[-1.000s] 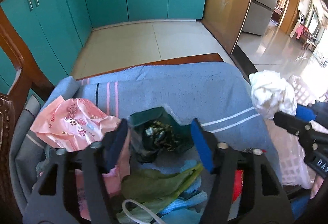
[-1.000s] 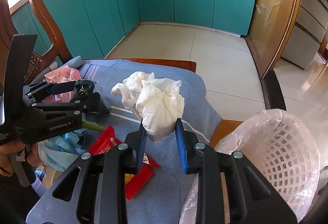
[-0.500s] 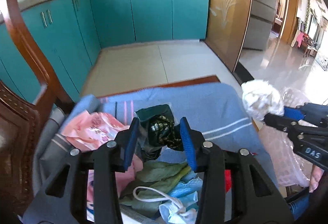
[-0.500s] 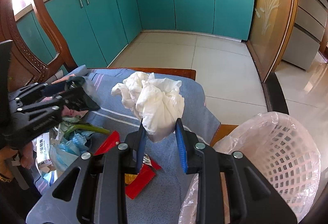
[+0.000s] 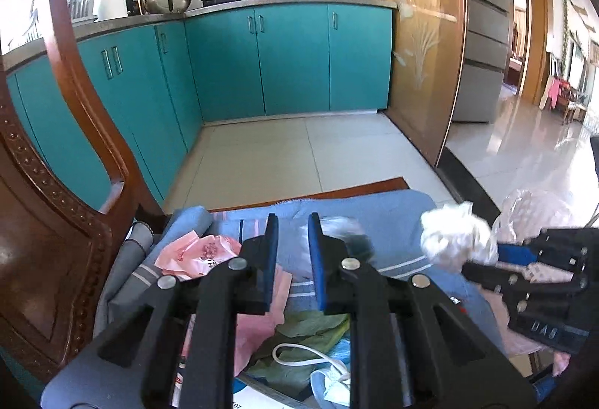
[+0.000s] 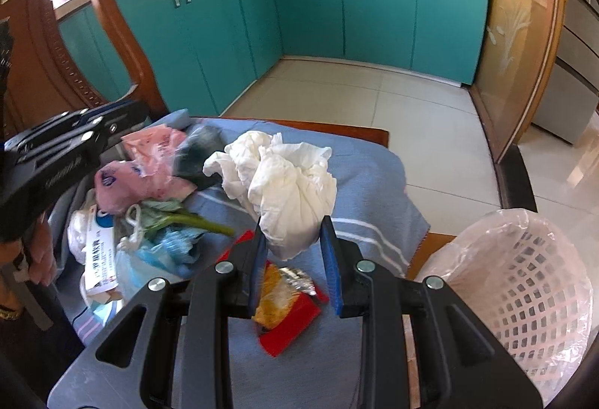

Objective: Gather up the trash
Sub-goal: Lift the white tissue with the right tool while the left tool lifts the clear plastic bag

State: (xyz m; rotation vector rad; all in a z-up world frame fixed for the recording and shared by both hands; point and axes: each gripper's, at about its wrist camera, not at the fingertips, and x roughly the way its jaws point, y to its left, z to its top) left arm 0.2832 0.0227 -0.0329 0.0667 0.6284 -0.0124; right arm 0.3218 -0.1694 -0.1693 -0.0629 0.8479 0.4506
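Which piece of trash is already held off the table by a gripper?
The white crumpled tissue wad, clamped in the right gripper; the other trash lies on the blue cloth.

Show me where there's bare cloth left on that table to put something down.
Bare blue cloth lies on the far right, between the white tissue wad in the right gripper and the table's wooden edge, and a strip nearer than the red wrapper. The left side is crowded with pink bags, a green leaf and blue scraps.

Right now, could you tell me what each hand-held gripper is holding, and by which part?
The right hand-held gripper pinches the white crumpled wad by its lower end. The left hand-held gripper is shut on nothing.
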